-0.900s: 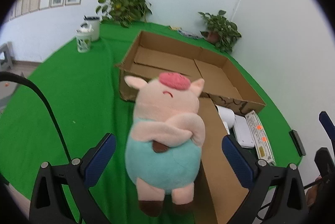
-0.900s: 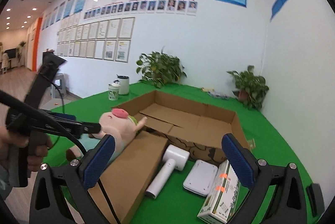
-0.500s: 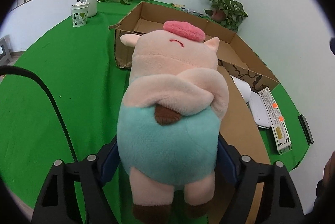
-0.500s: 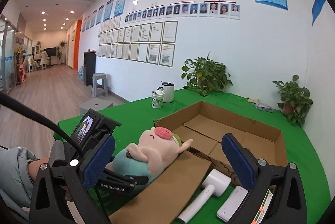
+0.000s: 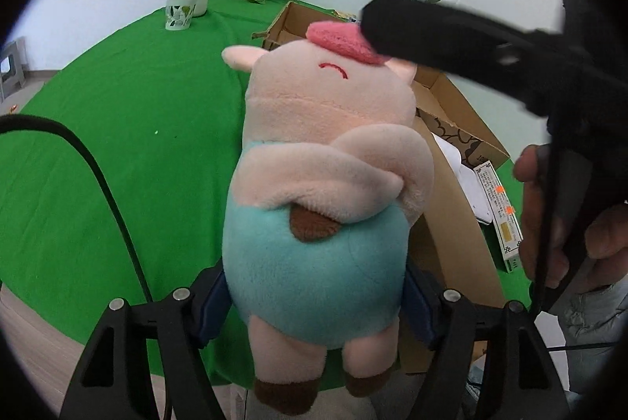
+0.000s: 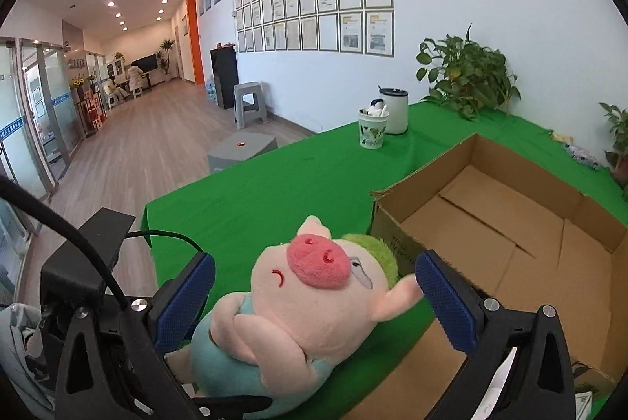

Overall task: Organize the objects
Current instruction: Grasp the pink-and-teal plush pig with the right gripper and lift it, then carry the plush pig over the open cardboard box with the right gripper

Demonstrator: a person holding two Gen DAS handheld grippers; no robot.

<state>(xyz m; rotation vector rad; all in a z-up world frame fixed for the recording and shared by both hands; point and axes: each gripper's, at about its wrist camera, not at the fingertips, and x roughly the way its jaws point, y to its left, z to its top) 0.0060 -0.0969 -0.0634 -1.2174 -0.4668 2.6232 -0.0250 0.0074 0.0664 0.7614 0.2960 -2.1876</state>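
A plush pig (image 5: 325, 180) with a pink snout and teal belly is held above the green table. My left gripper (image 5: 318, 294) is shut on its teal lower body. In the right wrist view the plush pig (image 6: 298, 306) lies with its head between my right gripper's (image 6: 314, 298) blue pads, which stand open around the head; the right pad (image 6: 443, 302) is next to the pig's ear. My right gripper also shows in the left wrist view (image 5: 471, 31), above the pig's snout. An open cardboard box (image 6: 510, 223) sits just beyond the pig.
A folded-down box flap (image 5: 451, 208) lies right of the pig. A green-and-white carton (image 5: 498, 200) and white items lie beyond it. A patterned cup (image 6: 372, 133) and white canister (image 6: 393, 112) stand far left on the green table (image 6: 274, 196). Potted plants (image 6: 467, 74) line the wall.
My left gripper closed on the pig's body and lifted it. My right gripper swung left and moved in until its open pads flank the pig's head.
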